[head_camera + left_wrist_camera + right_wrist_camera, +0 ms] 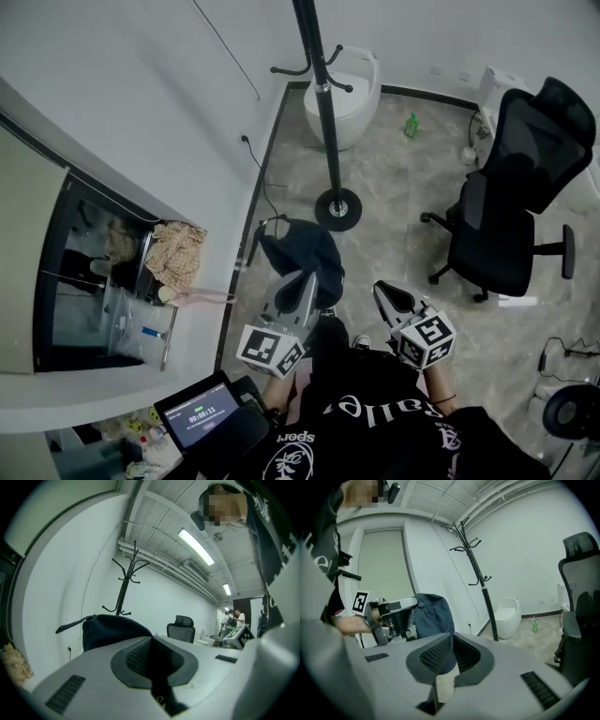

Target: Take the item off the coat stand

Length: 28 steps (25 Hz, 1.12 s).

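**Right gripper** [382, 291]: clenched on nothing, beside your left.

**Left gripper** [304, 281]: clamped on the item [302, 249], which hangs from its jaws over the floor.

**Item**: dark blue cloth, clear of the stand [326, 112]. By its slump you should expect it to be light, limp and not fragile (a strap trails to one side). Pinch a thick seam or folded edge, because thin cloth may slip.

**Stand**: hooks bare, well beyond.

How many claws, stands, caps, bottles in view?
claws: 2, left claw, right claw
stand: 1
cap: 1, in the left claw
bottle: 1
total: 5
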Available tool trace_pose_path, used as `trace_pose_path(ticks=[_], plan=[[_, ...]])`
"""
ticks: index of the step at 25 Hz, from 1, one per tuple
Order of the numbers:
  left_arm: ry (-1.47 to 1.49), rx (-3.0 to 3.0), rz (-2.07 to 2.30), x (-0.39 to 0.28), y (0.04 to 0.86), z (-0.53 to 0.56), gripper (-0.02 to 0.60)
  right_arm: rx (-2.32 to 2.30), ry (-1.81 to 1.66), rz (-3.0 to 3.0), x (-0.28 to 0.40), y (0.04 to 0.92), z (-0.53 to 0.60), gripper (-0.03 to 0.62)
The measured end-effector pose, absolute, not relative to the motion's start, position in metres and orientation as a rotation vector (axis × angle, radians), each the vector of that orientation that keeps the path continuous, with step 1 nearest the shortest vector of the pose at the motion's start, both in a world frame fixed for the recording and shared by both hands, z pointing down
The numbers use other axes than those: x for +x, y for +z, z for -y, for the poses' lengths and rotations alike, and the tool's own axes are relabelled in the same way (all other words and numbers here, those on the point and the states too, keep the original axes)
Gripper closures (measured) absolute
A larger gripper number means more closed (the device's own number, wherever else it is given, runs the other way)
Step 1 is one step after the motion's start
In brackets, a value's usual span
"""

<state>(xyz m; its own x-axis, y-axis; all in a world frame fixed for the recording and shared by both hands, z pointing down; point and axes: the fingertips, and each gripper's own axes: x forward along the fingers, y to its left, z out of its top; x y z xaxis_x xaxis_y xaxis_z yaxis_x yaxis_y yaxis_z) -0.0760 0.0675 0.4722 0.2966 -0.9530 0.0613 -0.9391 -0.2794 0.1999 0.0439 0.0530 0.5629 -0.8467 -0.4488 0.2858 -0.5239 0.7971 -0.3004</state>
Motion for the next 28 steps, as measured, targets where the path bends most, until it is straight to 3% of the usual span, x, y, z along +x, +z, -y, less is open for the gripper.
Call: trace_pose_path(ticks=[12, 28], plan=[[-0.096, 2.255, 1.856, -0.052, 0.480, -0.143, 0.566, 0.676, 0.552, 2.833, 0.073, 0.560, -0.100, 0.576], [-0.105, 2.273, 1.855, -0.045, 0.478, -0.157, 0.566, 0.678, 0.524, 2.857, 0.078, 0.553, -0.110, 0.576]])
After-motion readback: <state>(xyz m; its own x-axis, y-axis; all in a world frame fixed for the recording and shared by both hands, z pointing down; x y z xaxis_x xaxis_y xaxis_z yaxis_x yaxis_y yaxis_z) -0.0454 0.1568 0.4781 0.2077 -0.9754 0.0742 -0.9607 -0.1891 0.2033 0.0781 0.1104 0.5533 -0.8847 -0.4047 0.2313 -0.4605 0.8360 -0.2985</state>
